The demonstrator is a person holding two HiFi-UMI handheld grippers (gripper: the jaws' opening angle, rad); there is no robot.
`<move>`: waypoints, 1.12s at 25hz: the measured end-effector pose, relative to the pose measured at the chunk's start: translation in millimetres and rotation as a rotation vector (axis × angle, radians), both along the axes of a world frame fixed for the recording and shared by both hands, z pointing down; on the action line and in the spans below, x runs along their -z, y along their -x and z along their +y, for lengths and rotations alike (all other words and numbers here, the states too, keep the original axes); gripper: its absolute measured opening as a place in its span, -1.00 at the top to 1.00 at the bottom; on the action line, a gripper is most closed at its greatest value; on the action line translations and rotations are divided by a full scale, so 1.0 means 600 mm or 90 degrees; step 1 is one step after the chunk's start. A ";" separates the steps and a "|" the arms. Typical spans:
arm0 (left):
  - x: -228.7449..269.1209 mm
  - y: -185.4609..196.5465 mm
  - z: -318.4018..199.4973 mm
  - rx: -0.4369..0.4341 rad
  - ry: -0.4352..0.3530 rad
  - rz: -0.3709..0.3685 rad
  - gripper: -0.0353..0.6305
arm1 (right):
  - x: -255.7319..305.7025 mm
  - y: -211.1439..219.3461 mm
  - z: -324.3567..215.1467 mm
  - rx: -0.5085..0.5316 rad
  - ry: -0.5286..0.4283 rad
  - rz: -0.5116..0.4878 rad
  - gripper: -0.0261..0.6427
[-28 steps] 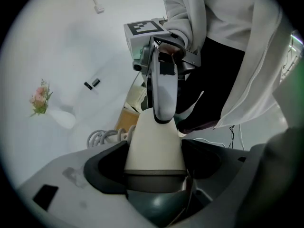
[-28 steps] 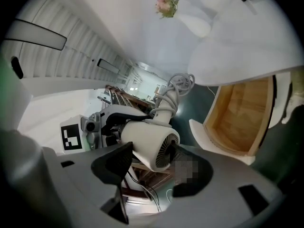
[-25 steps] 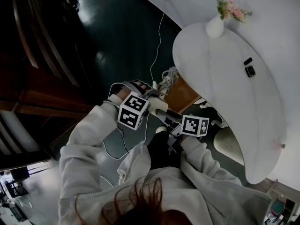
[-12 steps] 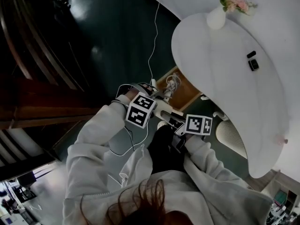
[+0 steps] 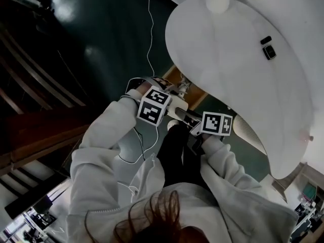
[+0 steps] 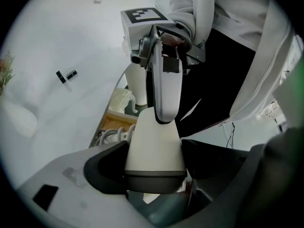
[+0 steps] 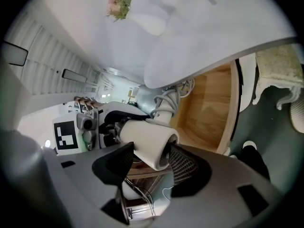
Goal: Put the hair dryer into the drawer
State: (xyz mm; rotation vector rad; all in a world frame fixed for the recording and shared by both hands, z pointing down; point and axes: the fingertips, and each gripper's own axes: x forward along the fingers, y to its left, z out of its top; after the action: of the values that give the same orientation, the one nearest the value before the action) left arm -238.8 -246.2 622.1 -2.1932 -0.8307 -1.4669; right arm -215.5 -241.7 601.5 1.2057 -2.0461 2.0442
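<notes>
The left gripper (image 6: 154,177) is clamping the wide end of the white hair dryer (image 6: 154,146). The right gripper (image 7: 148,164) is squeezing another part of it. Both are holding it in the air, near the open wooden drawer (image 7: 209,103), where a coiled cord (image 7: 166,98) is showing. Above the drawer, the white table (image 5: 228,70) is carrying 2 small black items (image 5: 267,47) and a vase (image 5: 217,1). Dark green floor (image 5: 101,34) is spreading beyond.

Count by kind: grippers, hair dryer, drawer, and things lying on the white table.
Grippers: 2 (left gripper, right gripper)
Hair dryer: 1
Open wooden drawer: 1
Vase of flowers: 1
Small black items: 2
Total: 7
</notes>
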 end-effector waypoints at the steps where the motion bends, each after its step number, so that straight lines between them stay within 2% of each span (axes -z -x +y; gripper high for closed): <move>1: -0.003 -0.007 -0.007 -0.005 -0.001 -0.001 -0.16 | -0.003 -0.007 -0.006 -0.008 0.000 0.003 0.08; 5: -0.024 -0.026 -0.031 -0.025 -0.011 -0.005 -0.16 | -0.024 -0.025 -0.029 -0.017 0.001 0.013 0.08; 12: -0.071 -0.055 -0.062 -0.019 -0.037 0.009 -0.16 | -0.068 -0.053 -0.057 -0.016 -0.003 0.047 0.10; 18: -0.113 -0.066 -0.065 -0.045 -0.086 0.028 -0.16 | -0.107 -0.060 -0.056 -0.012 -0.007 0.082 0.10; 28: -0.190 -0.082 -0.049 -0.063 -0.102 0.015 -0.16 | -0.181 -0.077 -0.036 0.012 0.036 0.153 0.12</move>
State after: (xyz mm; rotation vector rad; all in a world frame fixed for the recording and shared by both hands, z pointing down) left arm -189.8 -275.6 736.0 -2.0190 -0.7736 -1.4072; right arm -169.5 -263.1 709.8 1.3419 -1.8714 1.8325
